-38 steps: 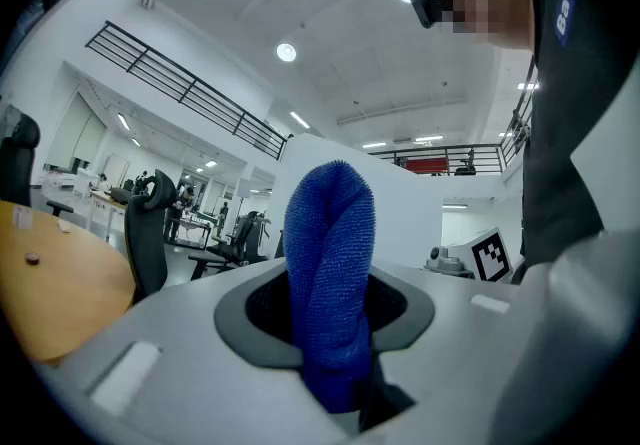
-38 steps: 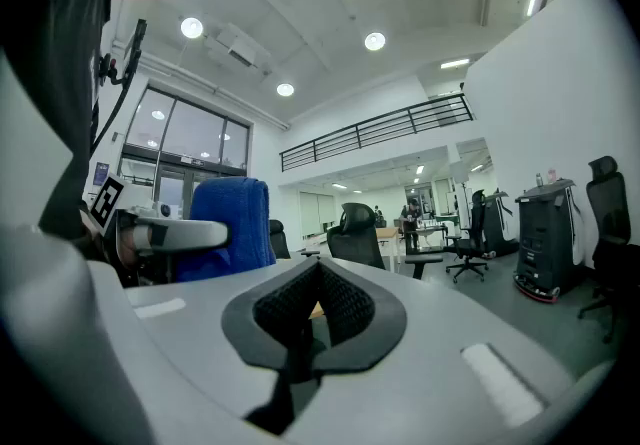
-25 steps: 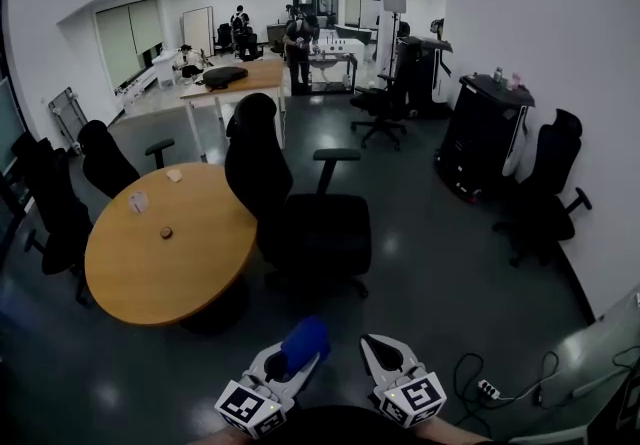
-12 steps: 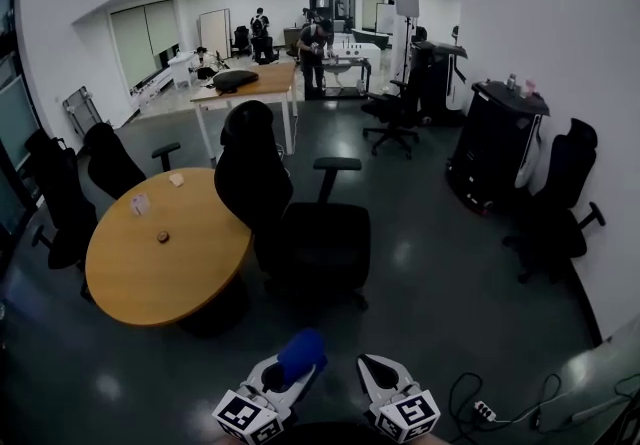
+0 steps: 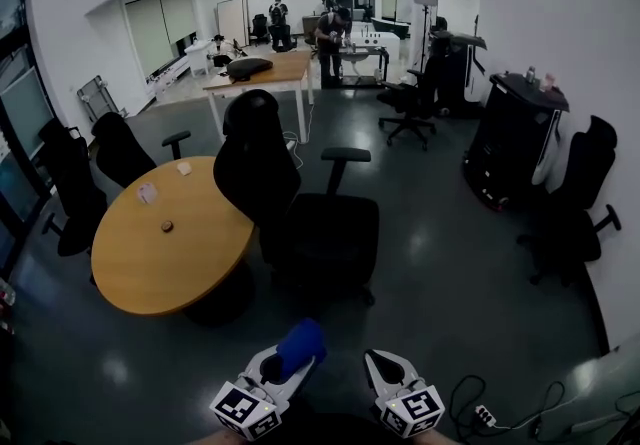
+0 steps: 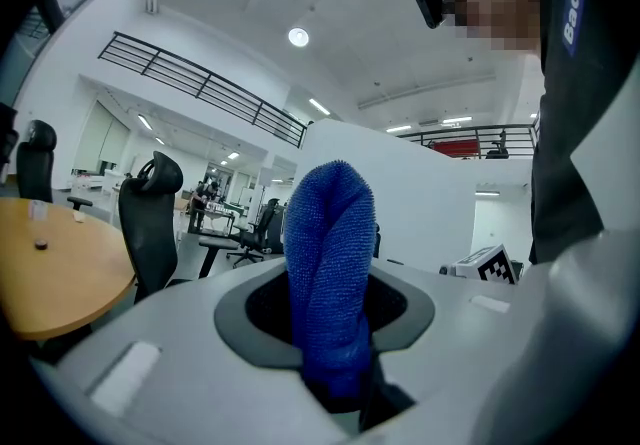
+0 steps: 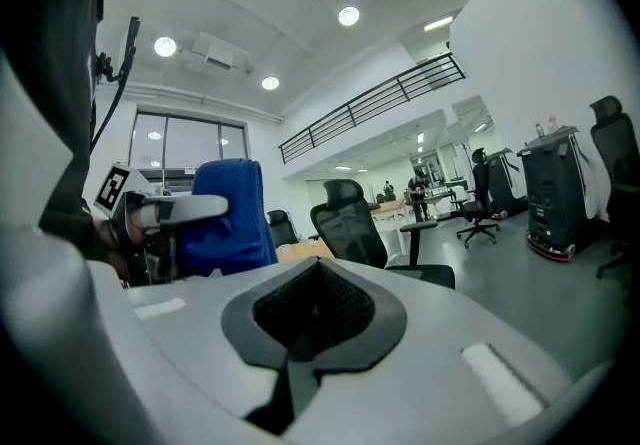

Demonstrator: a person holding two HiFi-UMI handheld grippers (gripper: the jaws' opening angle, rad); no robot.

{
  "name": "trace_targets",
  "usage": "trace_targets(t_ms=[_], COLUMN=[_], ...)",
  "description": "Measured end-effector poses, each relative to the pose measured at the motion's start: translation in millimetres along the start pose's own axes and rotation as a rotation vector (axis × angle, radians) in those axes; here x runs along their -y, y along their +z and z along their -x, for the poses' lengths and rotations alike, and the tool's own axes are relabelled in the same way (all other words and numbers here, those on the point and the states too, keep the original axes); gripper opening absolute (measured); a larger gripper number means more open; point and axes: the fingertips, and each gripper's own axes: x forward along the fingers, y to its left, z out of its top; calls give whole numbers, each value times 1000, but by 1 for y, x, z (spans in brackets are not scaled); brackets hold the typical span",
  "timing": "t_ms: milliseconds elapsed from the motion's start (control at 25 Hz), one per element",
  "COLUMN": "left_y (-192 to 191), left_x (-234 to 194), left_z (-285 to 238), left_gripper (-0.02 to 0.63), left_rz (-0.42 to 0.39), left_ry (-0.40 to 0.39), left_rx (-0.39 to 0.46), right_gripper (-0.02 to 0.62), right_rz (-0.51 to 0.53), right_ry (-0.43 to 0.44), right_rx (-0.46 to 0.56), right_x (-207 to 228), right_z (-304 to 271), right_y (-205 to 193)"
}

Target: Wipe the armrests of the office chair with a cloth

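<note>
A black office chair (image 5: 300,213) stands ahead of me beside the round table, its right armrest (image 5: 345,155) raised on a post. The same chair (image 6: 150,223) shows at the left in the left gripper view and further off as the chair (image 7: 350,223) in the right gripper view. My left gripper (image 5: 285,361) is held low near my body, shut on a folded blue cloth (image 5: 300,343); the cloth (image 6: 330,283) stands up between its jaws. Beside it my right gripper (image 5: 385,365) is shut and empty. Both are well short of the chair.
A round wooden table (image 5: 165,253) with small items stands left of the chair. More black chairs (image 5: 80,178) ring it. A black chair (image 5: 575,213) and cabinet (image 5: 510,138) stand along the right wall. A power strip and cable (image 5: 490,415) lie on the floor.
The view has shifted a little toward the chair and table. Both grippers stay low in front of me, the left still holding the cloth.
</note>
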Motion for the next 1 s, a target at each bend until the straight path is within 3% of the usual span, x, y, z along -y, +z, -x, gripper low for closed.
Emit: trace_targets(t_ms=[160,320,600,800,1000], left_y=[2,11,52,58,60], left_x=[-28,-72,-201,-295,-352], left_z=[-27,-67,-114,-132,-150], left_gripper=[143,143,143,143,143], left_rz=[11,22,2,-8,3], left_ry=[-14,-68,-92,-87,-42], left_rx=[19,44,75,65,44], right_gripper=[5,5,5,5,5], right_rz=[17,33,63,82,85], right_ry=[-32,-128,-236,-291,-319], right_rx=[-7,-25,-29,-37,-67], right_x=[24,59,85,96,109], right_z=[-22,-50,-160,-232,-271], right_y=[3,10,46,64,67])
